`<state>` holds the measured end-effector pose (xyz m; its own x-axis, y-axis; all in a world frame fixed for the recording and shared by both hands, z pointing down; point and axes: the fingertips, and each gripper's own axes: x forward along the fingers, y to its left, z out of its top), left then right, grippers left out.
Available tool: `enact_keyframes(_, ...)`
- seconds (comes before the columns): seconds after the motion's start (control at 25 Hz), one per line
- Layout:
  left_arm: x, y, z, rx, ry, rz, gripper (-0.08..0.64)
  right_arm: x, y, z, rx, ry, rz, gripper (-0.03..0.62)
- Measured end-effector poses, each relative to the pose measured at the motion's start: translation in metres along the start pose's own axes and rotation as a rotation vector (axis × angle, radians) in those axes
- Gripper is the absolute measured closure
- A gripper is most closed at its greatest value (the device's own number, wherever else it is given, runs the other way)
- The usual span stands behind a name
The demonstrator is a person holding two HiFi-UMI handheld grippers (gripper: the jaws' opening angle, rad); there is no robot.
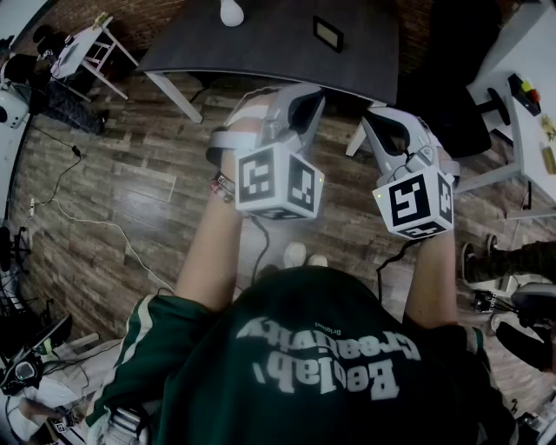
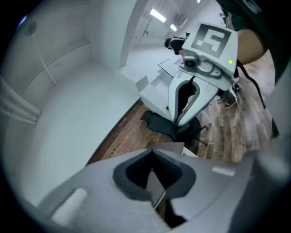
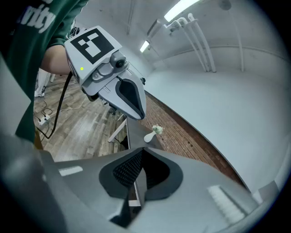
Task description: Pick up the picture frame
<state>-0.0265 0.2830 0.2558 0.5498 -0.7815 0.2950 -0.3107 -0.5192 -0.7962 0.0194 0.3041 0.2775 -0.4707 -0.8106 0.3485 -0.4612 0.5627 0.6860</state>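
The picture frame (image 1: 328, 33), small and dark with a pale inner border, stands on the dark grey table (image 1: 278, 43) at the far side. Both grippers hang side by side over the wooden floor, short of the table's near edge. My left gripper (image 1: 300, 91) points toward the table with its jaws together and nothing between them. My right gripper (image 1: 382, 117) is shut and empty too. In the left gripper view the left gripper (image 2: 152, 151) has its jaws closed to a tip. The right gripper (image 3: 142, 149) looks the same in the right gripper view. Neither gripper view shows the frame.
A white vase (image 1: 230, 12) stands on the table left of the frame, the vase (image 3: 152, 133) also showing in the right gripper view. A black office chair (image 1: 452, 104) and a white desk (image 1: 530, 96) are at the right. Cables (image 1: 95, 222) trail on the floor at the left.
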Motion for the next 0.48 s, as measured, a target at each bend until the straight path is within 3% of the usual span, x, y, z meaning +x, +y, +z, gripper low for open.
enact_keyframes(0.48, -0.0031, 0.0080, -0.0072, -0.004, -0.011, 0.007, 0.557, 0.0086, -0.0003, 0.0082, -0.014, 0.007, -0.001, 0.586)
